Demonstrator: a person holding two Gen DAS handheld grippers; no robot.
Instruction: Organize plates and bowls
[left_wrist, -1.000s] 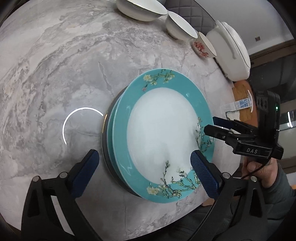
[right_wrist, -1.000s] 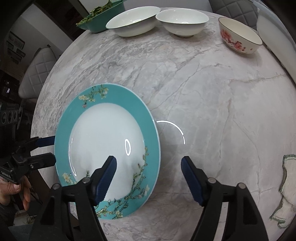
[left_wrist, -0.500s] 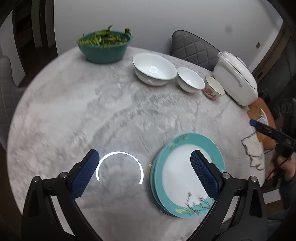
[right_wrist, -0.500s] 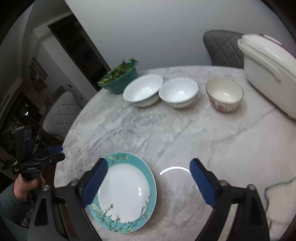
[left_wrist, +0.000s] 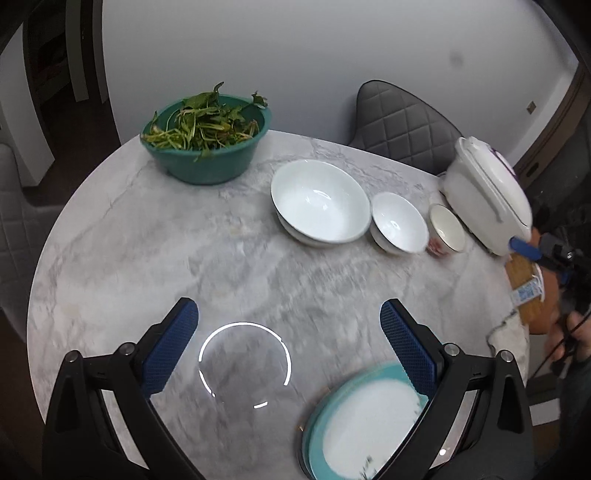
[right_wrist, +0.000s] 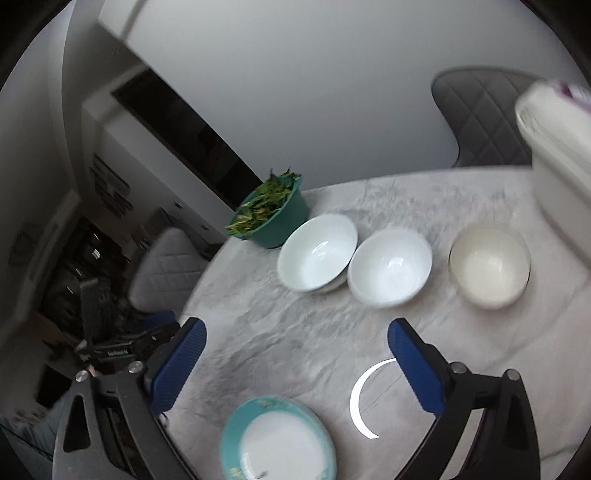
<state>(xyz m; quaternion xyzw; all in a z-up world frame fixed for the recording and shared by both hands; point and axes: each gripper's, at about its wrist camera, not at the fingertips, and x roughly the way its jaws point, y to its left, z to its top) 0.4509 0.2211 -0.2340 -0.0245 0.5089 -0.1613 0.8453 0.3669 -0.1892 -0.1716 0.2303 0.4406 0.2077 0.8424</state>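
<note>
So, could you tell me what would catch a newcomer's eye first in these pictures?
Probably the teal bowl of leafy greens at the far edge of the round marble table. Next, the row of three empty bowls beside a white rice cooker on the right. Nearest the camera, teal-rimmed plates sit stacked at the table's edge.

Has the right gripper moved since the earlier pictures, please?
Yes: the right gripper pulled up and back from the teal-rimmed floral plate, jaws opening, empty.
</note>
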